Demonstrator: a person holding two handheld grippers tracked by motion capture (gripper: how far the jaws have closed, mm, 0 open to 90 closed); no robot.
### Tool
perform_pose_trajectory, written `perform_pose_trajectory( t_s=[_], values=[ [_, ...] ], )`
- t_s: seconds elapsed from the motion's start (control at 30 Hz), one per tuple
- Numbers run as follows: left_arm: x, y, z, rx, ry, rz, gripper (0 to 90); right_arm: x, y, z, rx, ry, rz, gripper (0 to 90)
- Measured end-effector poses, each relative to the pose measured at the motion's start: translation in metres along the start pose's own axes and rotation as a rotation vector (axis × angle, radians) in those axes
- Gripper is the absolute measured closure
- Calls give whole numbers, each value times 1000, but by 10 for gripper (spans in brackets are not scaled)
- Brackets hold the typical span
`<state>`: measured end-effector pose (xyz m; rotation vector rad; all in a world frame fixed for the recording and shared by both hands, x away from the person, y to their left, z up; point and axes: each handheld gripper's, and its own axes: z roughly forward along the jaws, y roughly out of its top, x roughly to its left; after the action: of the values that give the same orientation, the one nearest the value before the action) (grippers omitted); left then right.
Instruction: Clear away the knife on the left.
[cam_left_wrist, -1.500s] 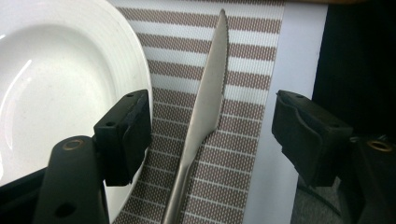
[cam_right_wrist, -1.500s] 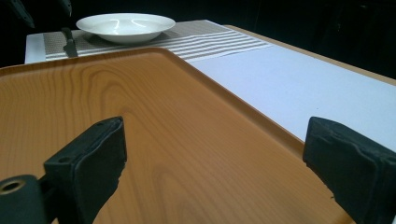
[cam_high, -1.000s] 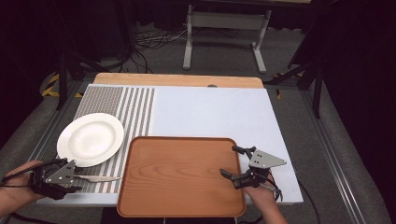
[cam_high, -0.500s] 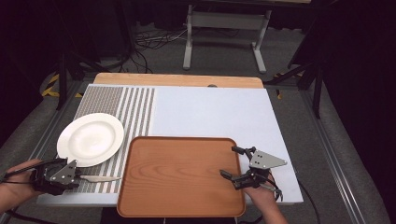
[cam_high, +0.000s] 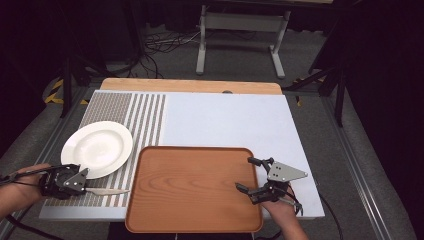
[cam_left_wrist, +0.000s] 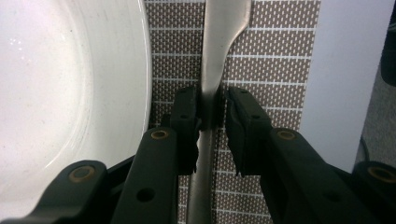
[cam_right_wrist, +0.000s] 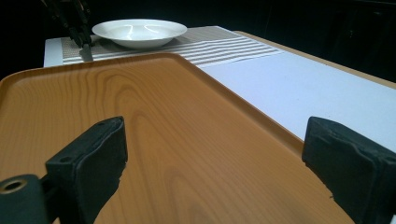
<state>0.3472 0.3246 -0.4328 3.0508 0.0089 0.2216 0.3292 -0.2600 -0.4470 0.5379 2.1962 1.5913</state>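
Lying on the striped placemat (cam_high: 125, 112) just beside the white plate (cam_high: 97, 149), the knife (cam_left_wrist: 215, 56) is being caught by its handle as the left gripper (cam_left_wrist: 211, 112) has just been closing its jaws around it. Across the wooden tray (cam_high: 192, 187) from the plate, the right gripper (cam_high: 252, 176) is hovering with jaws spread wide, grasping nothing.

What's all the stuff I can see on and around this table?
Knife: one, silver, flat on the striped mat between plate and tray.
Plate: one, white, on the mat at the left.
Striped mat: one, brown and white, left part of the table.
Tray: one, brown wood, front centre.
Table: one, white top.
Metal stand: one, grey, on the floor behind.
Left gripper: black, fingers have just been closing around the knife handle.
Right gripper: black, open over the tray's right edge.
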Motion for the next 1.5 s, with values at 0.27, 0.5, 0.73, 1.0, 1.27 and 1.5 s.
perform_pose_trajectory(
  t_s=[0.27, 0.5, 0.73, 1.0, 1.27, 1.5],
  values=[
    [0, 2, 0, 15, -16, 39, 787, -1, 0, -3, -17, 1, 4, 74],
    [-1, 3, 0, 23, -8, 55, 796, -1, 1, -3, -22, 3, 5, 74],
    [-2, 3, 0, 26, 2, 48, 799, -1, 1, -4, -23, 4, 6, 73],
    [-4, 3, -1, 22, 5, 54, 799, -1, 1, -5, -29, 2, 3, 73],
    [-9, -3, -10, -9, 4, 9, 800, 0, 2, -4, -33, 4, -1, 73],
    [-10, -3, -20, -53, 9, -28, 803, 0, 3, -4, -31, 5, -2, 73]
  ],
)
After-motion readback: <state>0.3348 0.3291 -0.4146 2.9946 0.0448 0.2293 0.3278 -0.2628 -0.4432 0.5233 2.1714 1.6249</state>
